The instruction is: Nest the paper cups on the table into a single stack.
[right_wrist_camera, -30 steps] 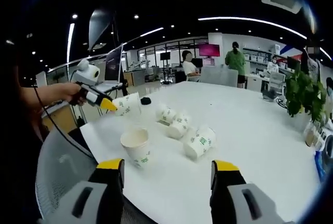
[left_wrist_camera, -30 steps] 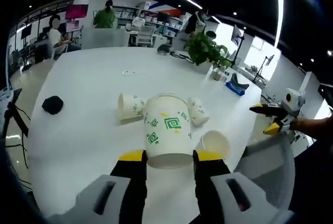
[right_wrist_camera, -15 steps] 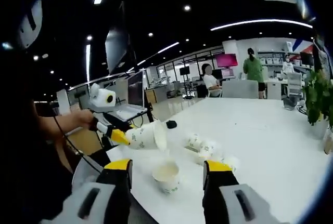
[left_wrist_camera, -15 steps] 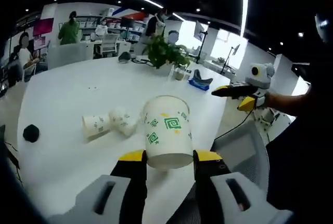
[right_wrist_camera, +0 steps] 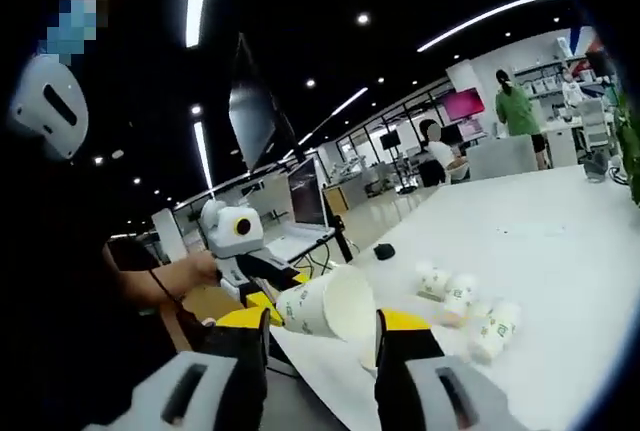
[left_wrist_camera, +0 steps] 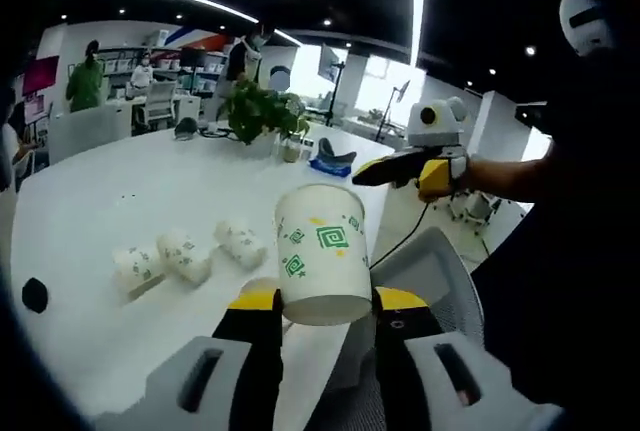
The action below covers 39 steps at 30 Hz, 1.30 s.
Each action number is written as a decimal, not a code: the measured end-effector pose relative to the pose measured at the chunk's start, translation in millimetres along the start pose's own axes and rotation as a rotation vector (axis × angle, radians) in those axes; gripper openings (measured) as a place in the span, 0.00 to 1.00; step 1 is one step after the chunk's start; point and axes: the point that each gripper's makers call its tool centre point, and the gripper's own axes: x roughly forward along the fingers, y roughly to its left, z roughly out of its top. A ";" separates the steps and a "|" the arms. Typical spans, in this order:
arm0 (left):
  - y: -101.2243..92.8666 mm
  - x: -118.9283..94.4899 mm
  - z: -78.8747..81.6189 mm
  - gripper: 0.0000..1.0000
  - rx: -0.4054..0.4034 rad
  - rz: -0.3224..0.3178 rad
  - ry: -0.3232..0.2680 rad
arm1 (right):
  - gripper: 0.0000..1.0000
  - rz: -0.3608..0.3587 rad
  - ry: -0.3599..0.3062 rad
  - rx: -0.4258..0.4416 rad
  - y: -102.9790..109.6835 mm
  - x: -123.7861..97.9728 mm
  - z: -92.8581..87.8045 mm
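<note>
Already the left gripper (left_wrist_camera: 322, 303) has a paper cup (left_wrist_camera: 321, 254) clamped between its fingers near the base, mouth pointing away, held out over the edge of the white table (left_wrist_camera: 90, 201). In the right gripper view the right gripper (right_wrist_camera: 322, 323) has its fingers standing apart with nothing gripped, and that held cup (right_wrist_camera: 328, 303) floats between them, mouth toward the camera. Three loose cups (left_wrist_camera: 180, 256) lie on their sides on the table (a fourth rim seems to peek out behind the held one, too hidden to be sure). The risk, I judge, is a crushed or slipping cup: thin paper squeezed near its base could buckle, or tip out during a handover off the table.
</note>
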 end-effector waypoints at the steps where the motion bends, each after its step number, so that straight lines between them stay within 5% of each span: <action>1: -1.8 0.6 0.6 0.34 0.006 -0.003 -0.002 | 0.38 0.008 0.002 0.001 1.7 1.2 0.0; 20: -9.4 8.7 14.1 0.34 0.063 -0.044 -0.032 | 0.29 0.077 -0.036 0.062 12.4 11.6 17.4; 39: -17.0 10.6 18.3 0.34 0.108 -0.082 -0.048 | 0.14 0.123 -0.039 0.136 14.6 19.6 14.6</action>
